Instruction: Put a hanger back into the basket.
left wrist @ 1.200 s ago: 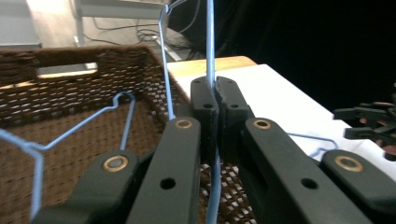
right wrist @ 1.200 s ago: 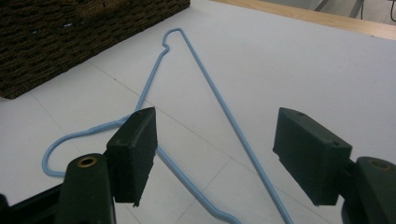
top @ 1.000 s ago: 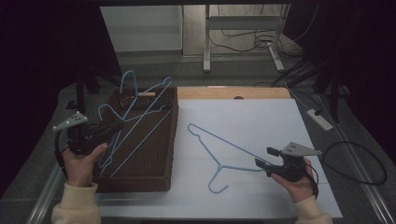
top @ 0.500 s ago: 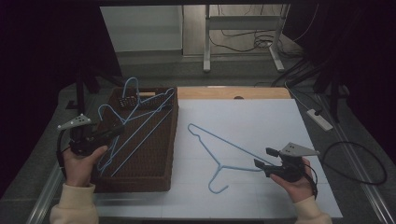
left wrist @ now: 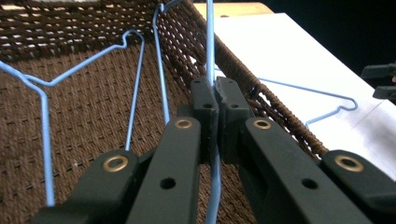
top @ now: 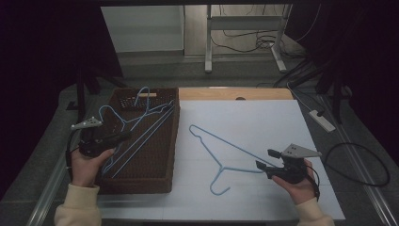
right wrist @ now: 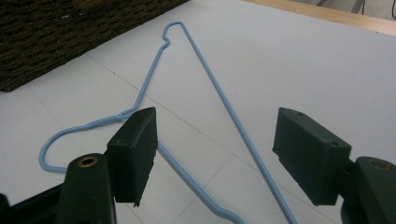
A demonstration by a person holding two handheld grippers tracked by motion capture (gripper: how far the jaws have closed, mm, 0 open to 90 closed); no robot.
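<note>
A person's two forearms in cream sleeves enter from the bottom of the high view, each hand holding a black gripper over a white counter (top: 263,117). At the left of the frame sits a dark brown woven basket (top: 155,181), with light blue wire hangers lying across and inside it. The left gripper (top: 123,136), at the middle left of the frame just over the basket's left edge, has its jaws pressed together on the wire of one basket hanger (top: 141,134); in the left gripper view the thin blue wire (left wrist: 210,56) runs straight up between the two closed black pads, close to the basket's woven wall (left wrist: 261,100), while another blue hanger (left wrist: 84,70) rests on the basket floor at the left of that frame. In the centre of the high view a separate blue hanger (top: 226,150) lies flat on the counter, its hook curling toward the bottom of the frame. The right gripper (top: 263,160), at the lower right of the frame, sits beside this hanger's right end with its jaws spread wide and holding nothing; in the right gripper view the flat hanger (right wrist: 210,88) stretches away between and beyond the two parted pads, with the basket at the upper left corner
</note>
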